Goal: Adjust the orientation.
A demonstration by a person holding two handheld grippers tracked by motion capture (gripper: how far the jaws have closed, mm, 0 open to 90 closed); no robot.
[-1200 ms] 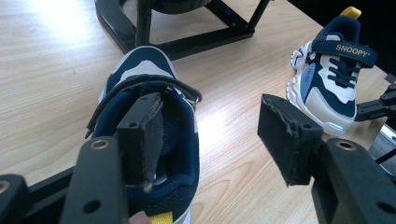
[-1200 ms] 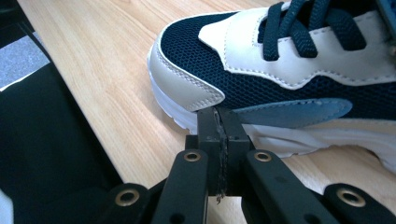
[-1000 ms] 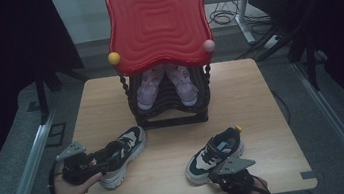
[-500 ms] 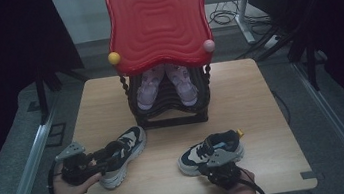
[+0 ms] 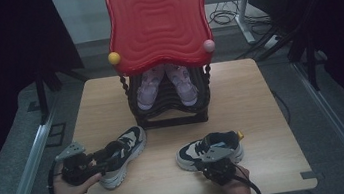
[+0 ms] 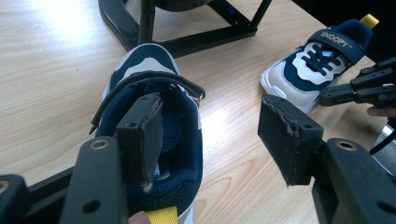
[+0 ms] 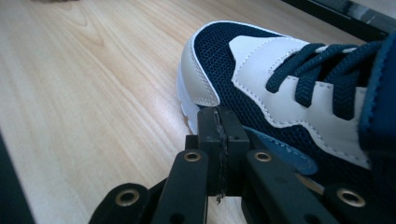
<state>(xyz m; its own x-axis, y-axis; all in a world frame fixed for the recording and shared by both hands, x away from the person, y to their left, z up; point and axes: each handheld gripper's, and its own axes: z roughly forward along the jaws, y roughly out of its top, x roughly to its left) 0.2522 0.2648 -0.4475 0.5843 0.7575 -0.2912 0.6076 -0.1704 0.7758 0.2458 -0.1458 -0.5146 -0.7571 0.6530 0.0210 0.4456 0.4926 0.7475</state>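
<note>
near the bench's front left corner, the left tool stands open, one jaw inside the collar of the left sneaker. the right sneaker sits toward the front right edge, with the closed, empty right tool touching its side. both look light and soft, navy mesh with white panels and a yellow heel tab; the padded collar seems the best hold.
</note>
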